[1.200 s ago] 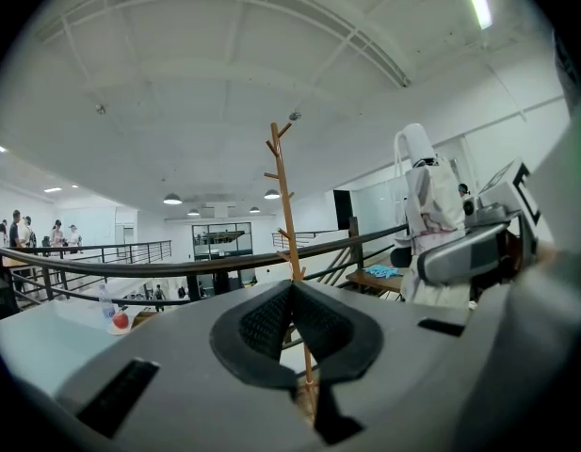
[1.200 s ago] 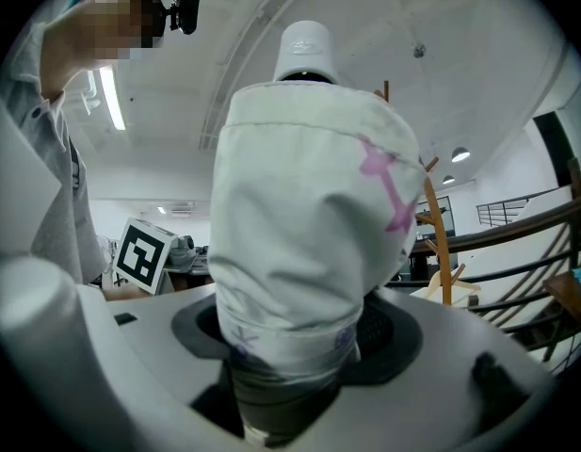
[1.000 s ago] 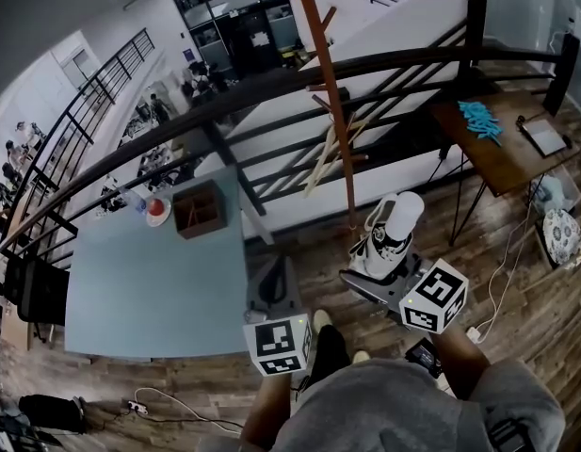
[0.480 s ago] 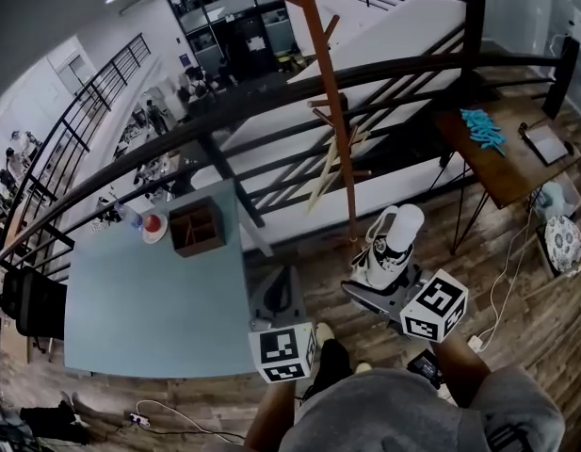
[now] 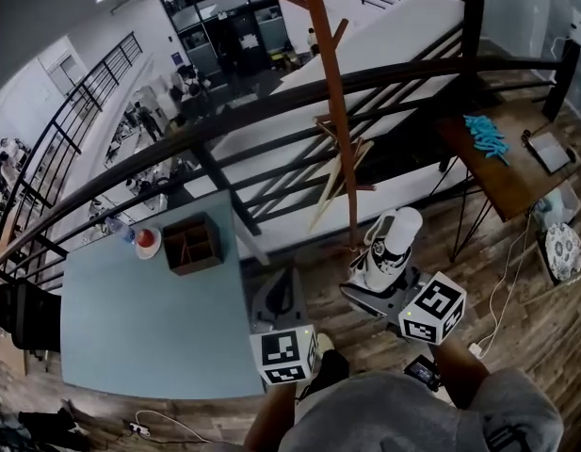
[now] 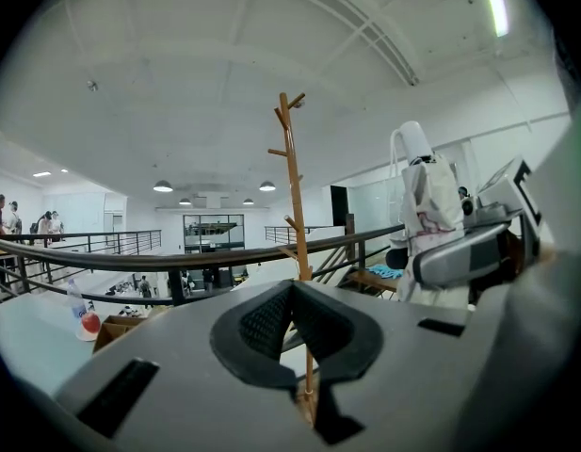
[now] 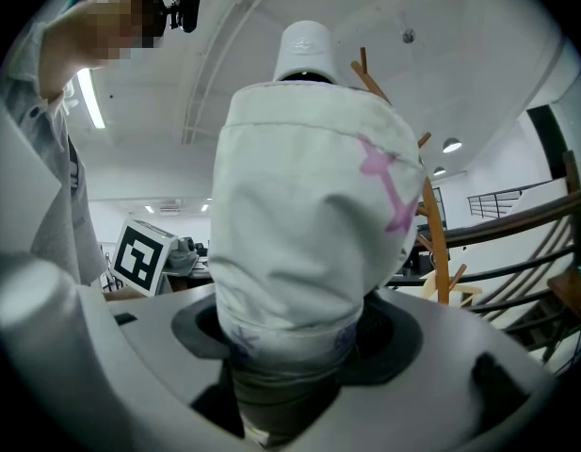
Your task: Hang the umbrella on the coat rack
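A folded white umbrella (image 5: 392,243) with pink marks stands upright, its handle end up, in my right gripper (image 5: 384,285), which is shut on its lower part. In the right gripper view the umbrella (image 7: 309,215) fills the middle above the right gripper (image 7: 290,347). The brown wooden coat rack (image 5: 335,111) rises just beyond it by the railing, with short pegs along its pole. My left gripper (image 5: 276,299) is level with the right one, to its left, shut and holding nothing. Its view shows the coat rack (image 6: 295,186) straight ahead and the umbrella (image 6: 424,205) at right.
A black railing (image 5: 271,97) runs across behind the coat rack, with a drop to a lower floor beyond. A light blue table (image 5: 149,328) at left carries a brown box (image 5: 191,243) and a bottle (image 5: 144,241). At right are a wooden desk (image 5: 507,172) and floor cables (image 5: 502,285).
Both grippers and the umbrella stay almost where they were. The head view has shifted a little, so the table and coat rack sit slightly lower and nearer in the picture.
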A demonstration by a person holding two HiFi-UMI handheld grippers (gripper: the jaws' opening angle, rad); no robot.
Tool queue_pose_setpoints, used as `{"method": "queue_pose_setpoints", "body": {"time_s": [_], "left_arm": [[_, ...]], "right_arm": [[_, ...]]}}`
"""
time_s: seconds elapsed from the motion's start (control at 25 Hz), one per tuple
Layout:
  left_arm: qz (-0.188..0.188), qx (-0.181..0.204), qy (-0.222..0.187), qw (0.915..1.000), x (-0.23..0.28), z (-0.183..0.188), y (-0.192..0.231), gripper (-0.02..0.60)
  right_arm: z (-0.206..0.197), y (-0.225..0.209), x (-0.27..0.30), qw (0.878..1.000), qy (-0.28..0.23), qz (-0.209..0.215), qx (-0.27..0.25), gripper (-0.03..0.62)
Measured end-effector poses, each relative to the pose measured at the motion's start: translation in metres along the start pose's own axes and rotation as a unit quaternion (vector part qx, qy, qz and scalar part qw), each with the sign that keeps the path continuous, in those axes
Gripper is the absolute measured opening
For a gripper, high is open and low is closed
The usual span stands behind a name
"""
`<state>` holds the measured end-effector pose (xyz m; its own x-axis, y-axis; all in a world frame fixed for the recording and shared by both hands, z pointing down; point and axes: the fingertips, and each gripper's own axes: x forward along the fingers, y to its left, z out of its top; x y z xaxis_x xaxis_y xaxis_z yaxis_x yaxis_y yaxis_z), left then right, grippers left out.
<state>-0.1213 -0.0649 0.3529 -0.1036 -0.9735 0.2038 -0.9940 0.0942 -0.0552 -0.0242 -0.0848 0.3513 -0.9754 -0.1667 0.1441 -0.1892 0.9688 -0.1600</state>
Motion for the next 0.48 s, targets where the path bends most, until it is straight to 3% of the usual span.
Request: {"method": "queue_pose_setpoints", "body": {"time_s": [0.48], "left_arm": [[-0.016, -0.005, -0.008, 0.9998, 0.064, 0.018, 0.046, 0.014]], "right_arm": [[0.019, -0.042, 0.062, 1.0, 0.004, -0.011, 0.0, 0.296]]}}
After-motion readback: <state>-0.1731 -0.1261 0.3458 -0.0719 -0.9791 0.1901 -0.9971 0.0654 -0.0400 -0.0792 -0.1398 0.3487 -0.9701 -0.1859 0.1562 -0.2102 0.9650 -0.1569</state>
